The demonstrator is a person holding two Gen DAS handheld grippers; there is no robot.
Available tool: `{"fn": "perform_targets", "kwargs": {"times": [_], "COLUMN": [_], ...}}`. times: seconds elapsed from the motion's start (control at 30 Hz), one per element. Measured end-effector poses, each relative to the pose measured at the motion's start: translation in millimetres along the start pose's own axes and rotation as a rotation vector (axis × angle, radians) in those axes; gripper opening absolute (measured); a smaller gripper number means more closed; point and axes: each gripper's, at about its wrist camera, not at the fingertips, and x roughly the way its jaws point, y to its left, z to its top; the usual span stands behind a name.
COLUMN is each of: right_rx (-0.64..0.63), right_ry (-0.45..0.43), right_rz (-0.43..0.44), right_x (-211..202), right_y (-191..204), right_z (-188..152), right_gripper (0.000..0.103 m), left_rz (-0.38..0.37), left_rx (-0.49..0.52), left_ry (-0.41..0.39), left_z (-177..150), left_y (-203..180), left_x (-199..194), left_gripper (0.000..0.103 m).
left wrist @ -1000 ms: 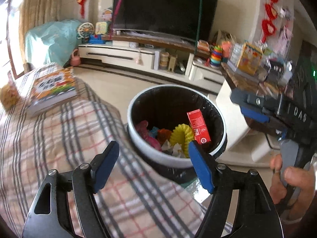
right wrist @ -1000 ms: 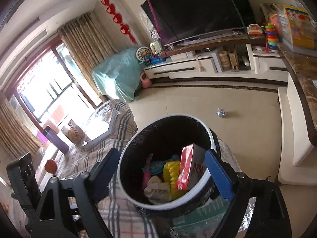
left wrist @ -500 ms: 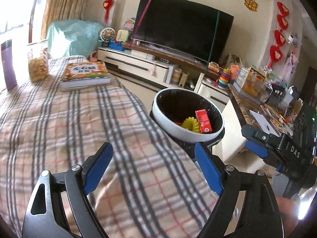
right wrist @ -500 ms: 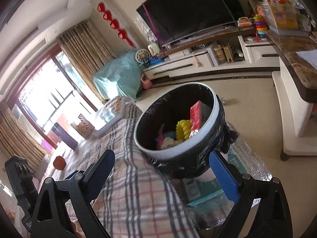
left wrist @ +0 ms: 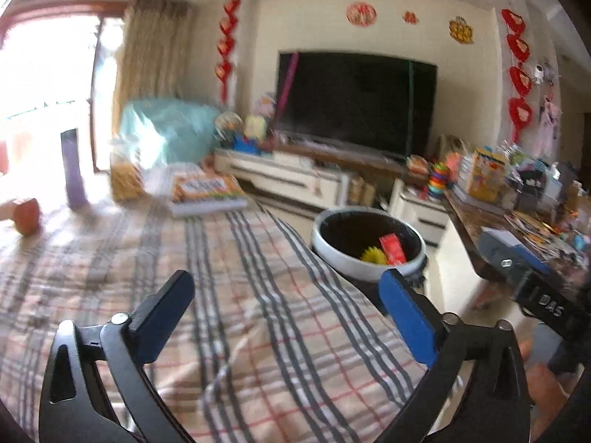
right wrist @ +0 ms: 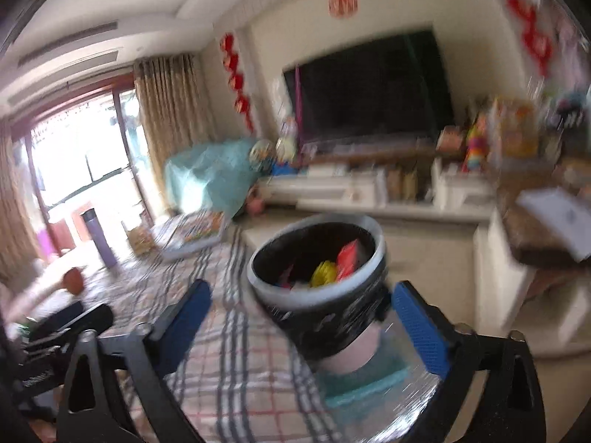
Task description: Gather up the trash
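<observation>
A white-rimmed trash bin [left wrist: 320,234] with a black liner stands just past the table's right edge. A red carton [left wrist: 393,249] and a yellow ruffled piece [left wrist: 372,255] lie inside with other scraps. My left gripper [left wrist: 290,313] hovers over the plaid tablecloth [left wrist: 229,295], well short of the bin, its jaws opening with nothing between them. In the right wrist view the bin [right wrist: 258,288] with the carton [right wrist: 349,258] sits beyond my right gripper [right wrist: 301,323]. Its jaws are opening too, and the pads touch nothing.
At the table's far end lie a book [left wrist: 207,192], a snack jar [left wrist: 125,181], a purple bottle [left wrist: 74,170] and a reddish round thing [left wrist: 27,216]. A cluttered brown counter [left wrist: 491,221] stands right of the bin. A TV stand [left wrist: 288,177] lines the back wall.
Both grippers pulled back from the bin, which now looks smaller and farther off. The views tilted up, more tablecloth shows, and both pairs of jaws stand wider.
</observation>
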Motion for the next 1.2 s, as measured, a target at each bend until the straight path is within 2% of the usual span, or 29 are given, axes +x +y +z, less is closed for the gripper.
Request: {"fn": "perform_targets", "kwargs": {"times": [0.07, 0.1, 0.43, 1.2], "right_rx": [-0.032, -0.039, -0.028, -0.058], "right_ry": [-0.070, -0.078, -0.059, -0.056], "right_rz": [-0.029, -0.035, -0.060, -0.050], "right_x": [-13.5, -15.9, -19.5, -20.4], "right_y": [4.6, 5.7, 5.9, 16.2], "right_z": [-2.0, -2.1, -22.9, -31.7], "right_gripper": [0.103, 0.103, 0.103, 0.103], "left_rz": [0.035, 0.046, 0.121, 0.152], "left_rx": [0.004, 0.007, 0.022, 0.034], "left_ry": [-0.031, -0.035, -0.052, -0.097], "left_z": [-3.2, -5.3, -25.0, -29.4], "left_y": [1.3, 1.7, 7.5, 11.4], "left_x": [-6.7, -8.1, -14.6, -29.2], "left_gripper": [0.103, 0.103, 0.103, 0.103]}}
